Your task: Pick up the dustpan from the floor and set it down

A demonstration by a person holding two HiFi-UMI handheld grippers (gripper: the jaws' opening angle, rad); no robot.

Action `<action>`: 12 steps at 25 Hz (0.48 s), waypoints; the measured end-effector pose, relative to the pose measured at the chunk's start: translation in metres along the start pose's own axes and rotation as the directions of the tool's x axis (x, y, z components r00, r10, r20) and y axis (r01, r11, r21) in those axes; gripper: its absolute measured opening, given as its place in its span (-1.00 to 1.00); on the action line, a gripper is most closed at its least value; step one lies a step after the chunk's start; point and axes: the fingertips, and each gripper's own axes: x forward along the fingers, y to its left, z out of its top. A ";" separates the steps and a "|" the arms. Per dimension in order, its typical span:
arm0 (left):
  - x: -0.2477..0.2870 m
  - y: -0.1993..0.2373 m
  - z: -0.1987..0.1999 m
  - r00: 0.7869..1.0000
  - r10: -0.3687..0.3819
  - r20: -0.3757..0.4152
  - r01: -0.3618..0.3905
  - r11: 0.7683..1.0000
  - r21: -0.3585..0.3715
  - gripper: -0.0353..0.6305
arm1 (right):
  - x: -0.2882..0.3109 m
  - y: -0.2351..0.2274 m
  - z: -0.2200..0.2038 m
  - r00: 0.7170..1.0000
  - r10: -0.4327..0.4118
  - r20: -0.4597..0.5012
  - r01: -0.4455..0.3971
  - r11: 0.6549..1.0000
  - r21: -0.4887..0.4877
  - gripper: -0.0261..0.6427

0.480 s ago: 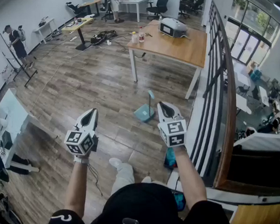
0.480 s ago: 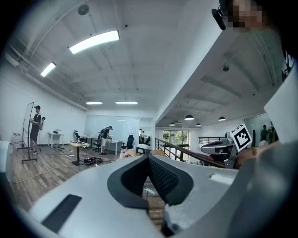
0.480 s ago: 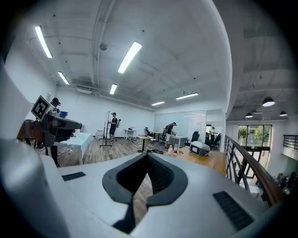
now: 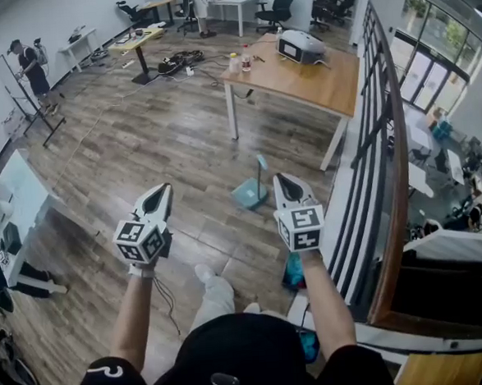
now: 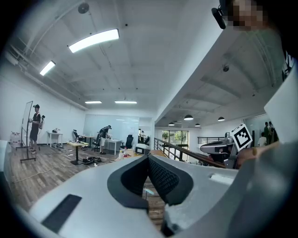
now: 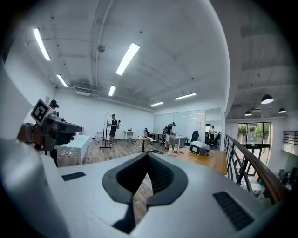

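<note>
Wide wood floor, tabletop up ahead. The teal dustpan sits on the floor short of it, handle upright. It shows between the left hand-held gripper and right hand-held gripper, both with jaws together, nothing in them.

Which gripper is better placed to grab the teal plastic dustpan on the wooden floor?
Probably right: the right gripper appears nearer the teal plastic dustpan; the left gripper is farther aside.
</note>
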 end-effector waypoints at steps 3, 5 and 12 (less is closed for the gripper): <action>0.004 0.002 -0.002 1.000 -0.003 -0.005 0.003 1.000 0.000 -0.91 | 0.005 -0.001 -0.002 1.000 -0.002 -0.003 0.002 1.000 0.012 -0.94; 0.009 0.006 -0.004 1.000 -0.007 -0.007 0.007 1.000 0.006 -0.91 | 0.012 -0.001 -0.003 1.000 0.000 0.000 0.000 1.000 0.010 -0.93; 0.041 0.026 -0.005 1.000 -0.013 -0.010 0.012 1.000 -0.014 -0.91 | 0.048 -0.007 -0.003 1.000 0.006 -0.008 -0.006 1.000 0.007 -0.93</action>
